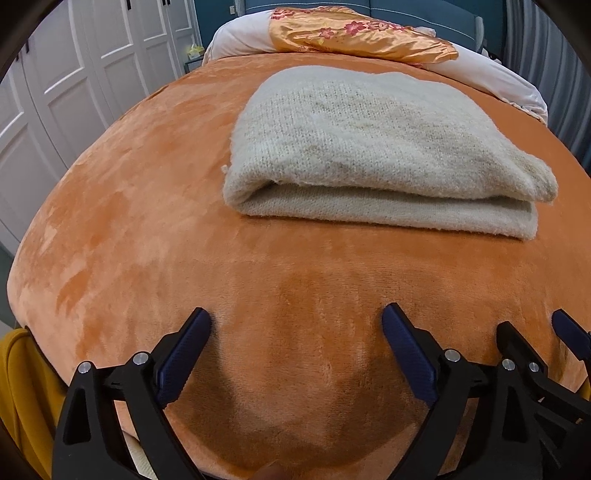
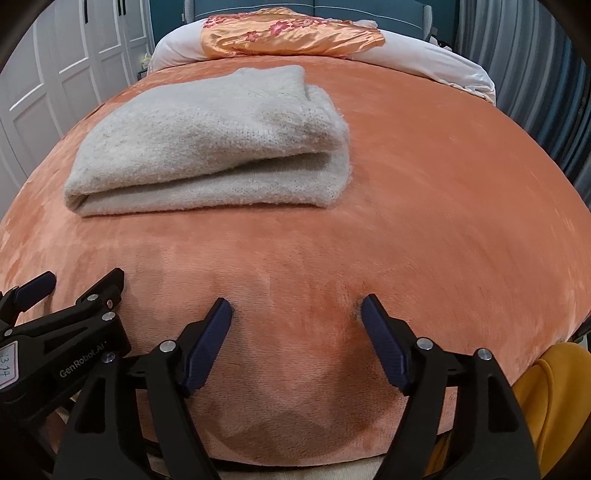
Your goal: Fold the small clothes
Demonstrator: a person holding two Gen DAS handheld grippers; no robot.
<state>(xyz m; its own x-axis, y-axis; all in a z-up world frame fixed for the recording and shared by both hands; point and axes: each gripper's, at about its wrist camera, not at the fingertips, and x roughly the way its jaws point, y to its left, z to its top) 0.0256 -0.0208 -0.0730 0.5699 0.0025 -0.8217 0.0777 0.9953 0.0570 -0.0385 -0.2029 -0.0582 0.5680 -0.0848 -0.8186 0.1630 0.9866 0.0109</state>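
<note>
sweater (image 1: 373, 147) lies folded, beyond both empty grippers.

You are in a home bedroom: a bed (image 1: 147, 221) covered with an orange plush blanket, a white pillow (image 1: 240, 37) under a floral satin cover (image 1: 351, 33) at its head, white panelled wardrobe doors (image 1: 74, 74) alongside.
</note>
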